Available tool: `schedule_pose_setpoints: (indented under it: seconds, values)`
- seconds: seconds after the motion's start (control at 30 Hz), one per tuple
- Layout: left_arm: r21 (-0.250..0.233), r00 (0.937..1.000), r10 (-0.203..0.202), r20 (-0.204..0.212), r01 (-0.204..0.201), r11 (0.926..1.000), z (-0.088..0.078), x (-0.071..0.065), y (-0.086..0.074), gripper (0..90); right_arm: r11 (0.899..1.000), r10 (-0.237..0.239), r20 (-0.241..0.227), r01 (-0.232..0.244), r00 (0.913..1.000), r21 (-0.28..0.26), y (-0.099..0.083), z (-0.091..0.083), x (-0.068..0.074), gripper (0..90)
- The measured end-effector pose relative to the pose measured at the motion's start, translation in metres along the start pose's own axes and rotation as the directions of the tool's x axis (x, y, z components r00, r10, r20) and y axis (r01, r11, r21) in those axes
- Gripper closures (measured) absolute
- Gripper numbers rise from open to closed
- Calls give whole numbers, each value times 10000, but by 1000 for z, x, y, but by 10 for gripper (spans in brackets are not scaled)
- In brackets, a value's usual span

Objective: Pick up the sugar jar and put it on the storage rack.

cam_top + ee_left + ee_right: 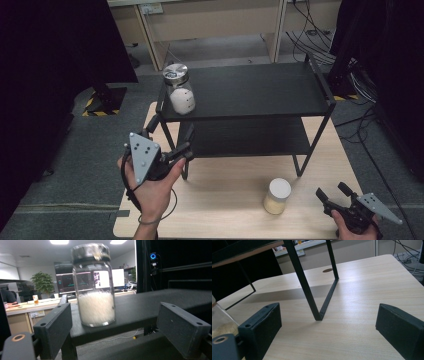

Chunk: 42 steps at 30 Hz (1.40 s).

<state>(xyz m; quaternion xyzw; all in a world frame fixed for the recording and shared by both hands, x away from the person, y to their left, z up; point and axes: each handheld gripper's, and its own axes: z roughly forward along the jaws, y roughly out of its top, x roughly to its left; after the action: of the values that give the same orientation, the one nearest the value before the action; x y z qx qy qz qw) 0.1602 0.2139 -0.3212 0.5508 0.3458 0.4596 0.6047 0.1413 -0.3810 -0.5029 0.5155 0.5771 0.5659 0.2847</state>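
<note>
A glass jar (179,89) with a metal lid and white grains stands on the top left corner of the black two-tier shelf (260,95). In the left gripper view the same glass jar (93,285) rises just beyond the open jaws. My left gripper (167,137) is open, below and in front of that jar, near the shelf's left front leg. A second jar (277,196) with a white lid and yellowish contents stands on the wooden table (225,200). My right gripper (331,192) is open at the table's right front, to the right of that jar and apart from it.
The shelf's thin black leg (305,282) and foot bar stand right ahead in the right gripper view. The edge of the yellowish jar (222,322) shows at that view's left. Cables (320,40) lie on the floor behind the table.
</note>
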Motion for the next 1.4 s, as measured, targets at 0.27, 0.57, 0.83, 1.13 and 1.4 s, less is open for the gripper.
schedule_pose_setpoints:
  seconds: [0.27, 0.57, 0.83, 1.13, 1.4]
  values:
    - [-34, 9993, 124, 342, -123, 9999, -12, -2, -25, 116, 10000, -5, 7, 5, 10000, 3, 0, 0, 0, 67]
    - [91, 9976, 102, 687, -108, 9999, -22, -3, -52, 110, 10000, 18, 8, -18, 10000, 4, 0, 0, 0, 66]
    - [260, 9953, 11, 970, -37, 9997, -27, -3, -80, 103, 10000, 37, 9, -37, 10000, 0, 0, 0, 0, 66]
    - [556, 9943, 75, 1065, -135, 9984, -31, -3, -102, 101, 10000, 9, 19, -9, 10000, -4, 0, 0, 0, 66]
    - [863, 9943, -47, 1064, -46, 9963, -32, -4, -119, 100, 10000, 15, 14, -15, 10000, -5, 0, 0, 0, 66]
